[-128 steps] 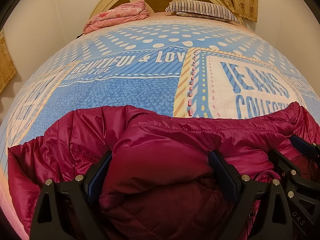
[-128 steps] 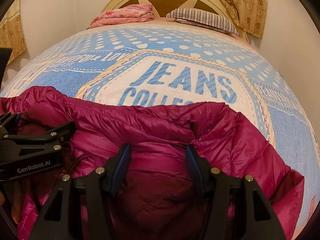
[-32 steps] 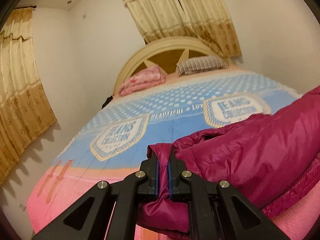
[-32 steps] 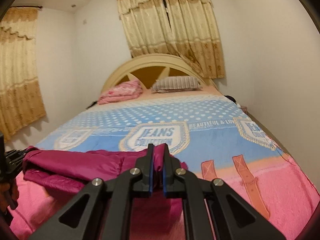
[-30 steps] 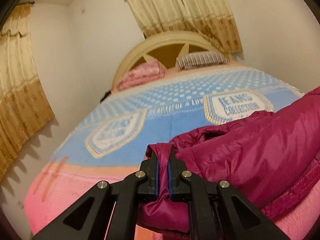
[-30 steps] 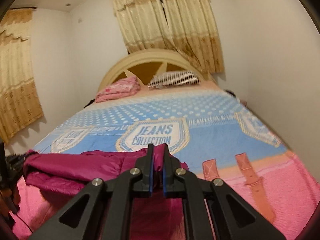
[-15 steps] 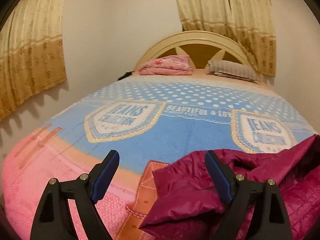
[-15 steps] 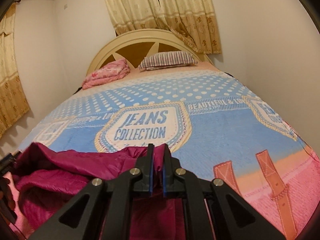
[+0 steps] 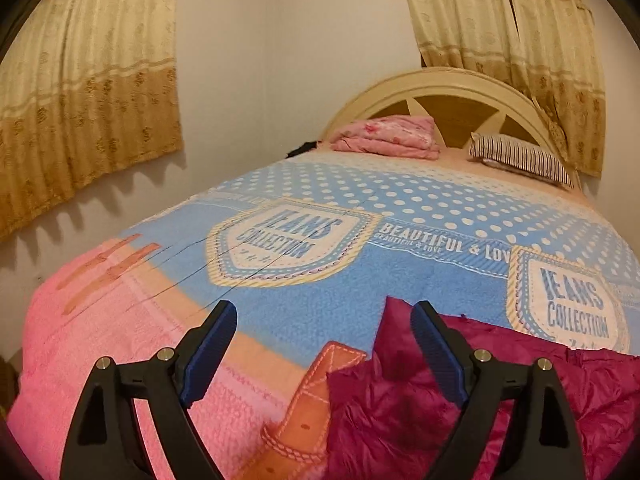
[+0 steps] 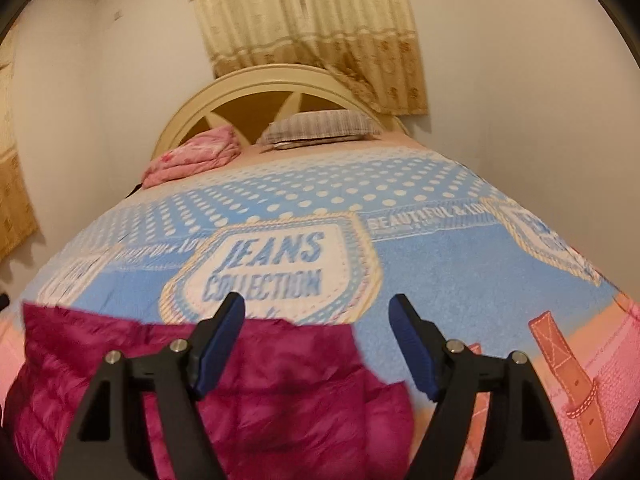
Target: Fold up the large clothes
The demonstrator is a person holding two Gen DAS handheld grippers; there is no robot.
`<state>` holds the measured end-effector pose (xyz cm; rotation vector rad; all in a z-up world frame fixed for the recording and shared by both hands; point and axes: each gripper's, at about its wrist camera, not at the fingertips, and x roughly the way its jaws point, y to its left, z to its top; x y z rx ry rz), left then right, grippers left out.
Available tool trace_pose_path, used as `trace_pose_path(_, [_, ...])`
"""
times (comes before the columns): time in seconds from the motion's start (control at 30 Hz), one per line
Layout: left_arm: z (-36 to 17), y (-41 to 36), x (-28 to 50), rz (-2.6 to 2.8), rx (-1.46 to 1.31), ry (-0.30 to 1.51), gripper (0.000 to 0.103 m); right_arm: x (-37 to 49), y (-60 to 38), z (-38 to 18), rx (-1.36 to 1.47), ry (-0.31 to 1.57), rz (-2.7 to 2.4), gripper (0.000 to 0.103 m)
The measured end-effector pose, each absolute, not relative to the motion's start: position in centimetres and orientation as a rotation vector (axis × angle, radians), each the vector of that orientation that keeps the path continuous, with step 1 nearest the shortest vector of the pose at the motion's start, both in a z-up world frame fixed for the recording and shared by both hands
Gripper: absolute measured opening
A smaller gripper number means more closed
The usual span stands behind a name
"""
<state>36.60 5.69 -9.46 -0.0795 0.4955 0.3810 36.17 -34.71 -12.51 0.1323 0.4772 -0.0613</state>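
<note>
On the near end of the bed, over the pink and blue blanket (image 9: 328, 280), the magenta puffer jacket (image 9: 480, 392) lay in a low bundle, its far edge reaching the "JEANS COLLECTION" badge printed on the cover. Your left gripper (image 9: 324, 356) stood with its jaws spread wide and nothing gripped: its right finger sat in front of the jacket's left corner, while its left finger hung over bare pink blanket, clear of the cloth. Your right gripper (image 10: 316, 344) had just been opening its jaws, and they stood well apart with the jacket's right edge lying below and between them, the pads pressing on nothing; this view was blurred, so whether the left pad brushed the fabric you could not have told. At the head of the bed, a folded pink quilt (image 9: 388, 136) and a striped pillow (image 9: 520, 158) rested against the cream arched headboard (image 9: 432, 88), with beige curtains (image 9: 80, 92) hanging on the walls.
</note>
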Motion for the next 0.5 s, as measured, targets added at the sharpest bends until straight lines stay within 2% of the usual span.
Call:
trace_pose_path(0.2, [-10.6, 1.8, 34.9, 0.287, -0.055, 0.489, 0.091, 33.6, -30.2, -13.0, 0.088, 0.494, 0.047, 0.078])
trace_pose_path(0.33, [-12.3, -1.8, 36.8, 0.330, 0.110, 0.524, 0.091, 33.9, -27.2, -15.0, 0.010, 0.542, 0.045, 0.078])
trace_pose_path(0.5, [-15.4, -1.2, 40.2, 0.334, 0.086, 0.655, 0.091, 36.5, -27.5, -17.2, -0.010, 0.604, -0.012, 0.078])
